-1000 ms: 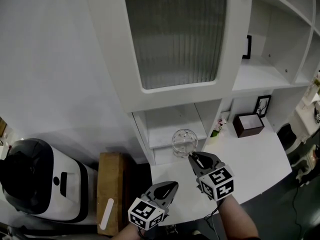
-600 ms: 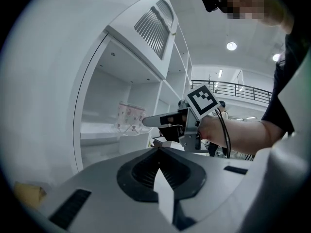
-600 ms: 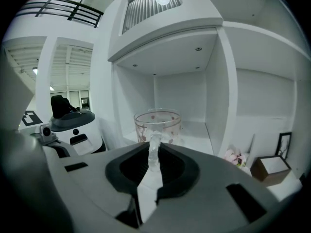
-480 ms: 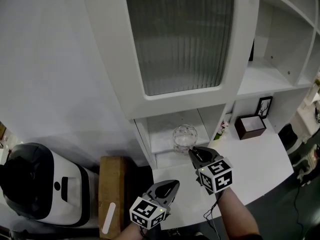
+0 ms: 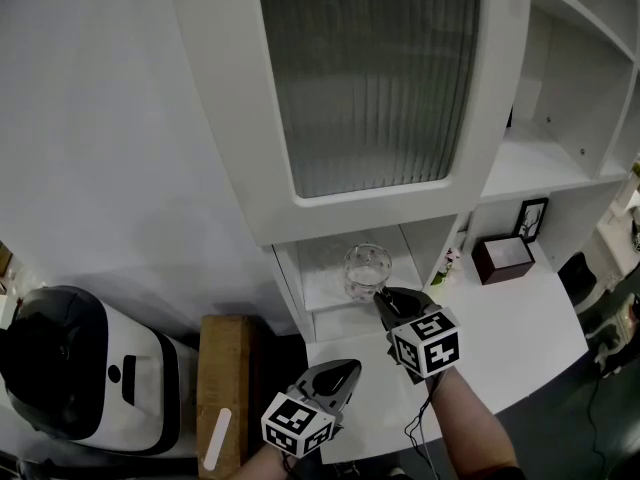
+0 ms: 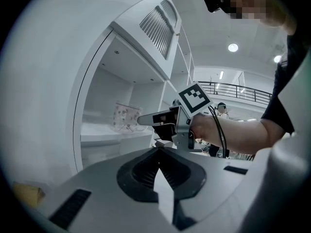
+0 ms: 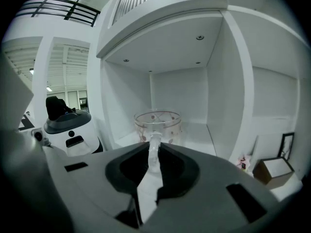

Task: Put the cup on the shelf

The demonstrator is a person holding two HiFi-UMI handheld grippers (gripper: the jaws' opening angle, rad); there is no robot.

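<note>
- Lower left of the head view: a black-and-white rounded machine (image 5: 70, 368) stands on the floor. Just right of it is a brown wooden box (image 5: 222, 368) with a pale strip lying on top.
- Bottom centre: the left gripper (image 5: 345, 370) hangs low in front of the white desk (image 5: 500, 328). In the left gripper view its jaws are pressed together with nothing between them.
- Centre: the cup (image 5: 366, 268), clear glass with small reddish marks and a reddish rim, is upright in the mouth of the low open compartment of the white shelf unit (image 5: 330, 283). It is over the compartment's board, but I cannot tell whether its base touches.
- Just right of and below the cup: the right gripper (image 5: 383, 298) points into that compartment. In the right gripper view its jaws are clamped on the cup's clear handle, with the bowl of the cup just past the tips.
- Upper centre: a ribbed glass door (image 5: 370, 68) fills the cabinet front directly above the compartment.
- Right of centre: a small pink-flowered plant (image 5: 447, 261) sits on the desk against the shelf unit's upright.
- Right: a dark brown open box (image 5: 505, 258) rests on the desk, with a black picture frame (image 5: 529, 219) leaning upright behind it.
- Upper right: open white shelves (image 5: 540, 158) run to the edge of the frame.
</note>
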